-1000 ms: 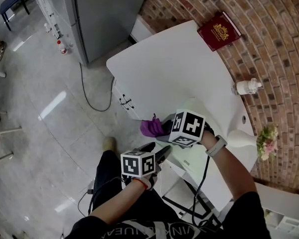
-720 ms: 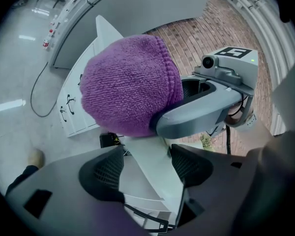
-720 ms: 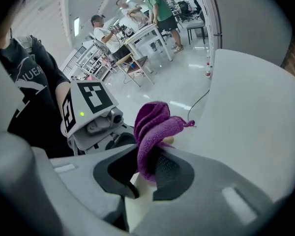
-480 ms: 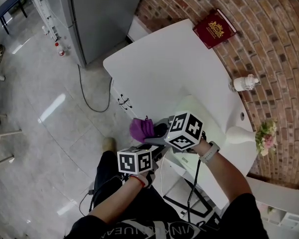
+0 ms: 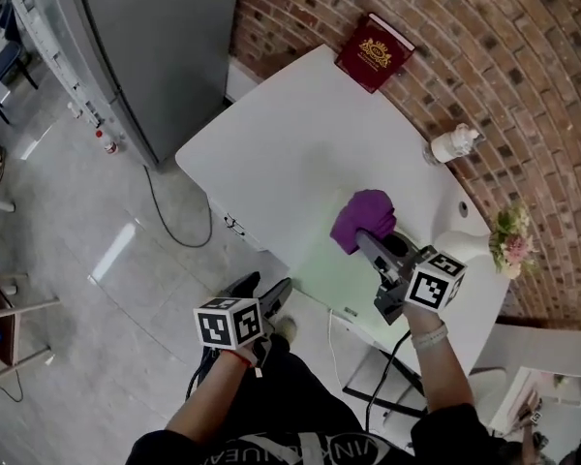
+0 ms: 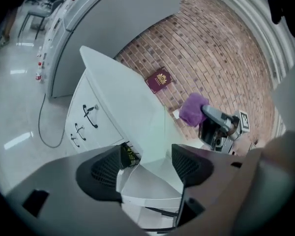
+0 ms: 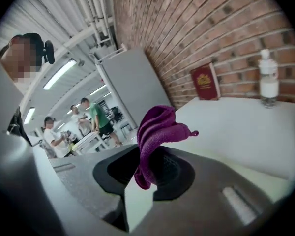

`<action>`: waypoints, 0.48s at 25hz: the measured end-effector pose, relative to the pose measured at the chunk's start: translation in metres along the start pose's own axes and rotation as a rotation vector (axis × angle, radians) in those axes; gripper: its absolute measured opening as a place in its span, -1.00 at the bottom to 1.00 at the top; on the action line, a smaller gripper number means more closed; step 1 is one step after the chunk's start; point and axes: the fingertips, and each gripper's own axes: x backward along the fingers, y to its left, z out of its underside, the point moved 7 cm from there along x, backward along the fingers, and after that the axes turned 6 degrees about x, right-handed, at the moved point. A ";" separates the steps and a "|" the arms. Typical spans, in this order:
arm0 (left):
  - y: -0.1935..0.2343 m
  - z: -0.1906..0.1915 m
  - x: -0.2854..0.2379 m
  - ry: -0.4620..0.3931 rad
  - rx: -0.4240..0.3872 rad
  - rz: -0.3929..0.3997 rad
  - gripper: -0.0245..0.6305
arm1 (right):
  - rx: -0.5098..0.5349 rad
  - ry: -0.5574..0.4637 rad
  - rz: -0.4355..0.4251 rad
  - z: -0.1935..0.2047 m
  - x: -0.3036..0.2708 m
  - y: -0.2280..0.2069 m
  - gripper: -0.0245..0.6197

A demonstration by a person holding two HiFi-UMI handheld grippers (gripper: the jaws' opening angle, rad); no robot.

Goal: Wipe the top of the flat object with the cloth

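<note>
**Cloth gripped, wipe not yet started**

Step in hand: approach. The right gripper point(image 5: 368, 242) has its fingers clamped on the purple cloth point(image 5: 361, 216). Its own view shows the cloth pinched btw. the two pads, w/ the rest standing up in a bunch. The cloth sits over the white table point(image 5: 271, 134), at the far edge of the flat sheet point(image 5: 324, 274). From the left gripper view it looks held just above the surface. No view shows it touching, so prob. no stroke is under way.

The left gripper point(image 5: 261, 294) is open & empty, fingers well apart. It hangs off the near table edge, over the floor, not on the sheet.

Next move, as I judge it:
- Lower the cloth till it presses on the sheet, then sweep across the top.
- The cloth is balled up, so contact will be small. Tilting the gripper would lay more fabric down.
- The sheet looks thin & light and may slide. The free gripper could pin a corner.

The sheet itself is pale green, very faint, almost blending w/ the tabletop. It lies flat along the near side of the table. No dirt or marks can be made out on it.

A red book point(image 5: 373, 51) & a small bottle point(image 5: 452, 145) stand by the brick wall point(image 5: 523, 85), well apart from the sheet.
</note>
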 end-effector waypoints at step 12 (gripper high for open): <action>-0.018 -0.022 -0.034 0.211 -0.168 0.072 0.05 | -0.109 -0.177 0.313 0.025 0.115 -0.057 -0.68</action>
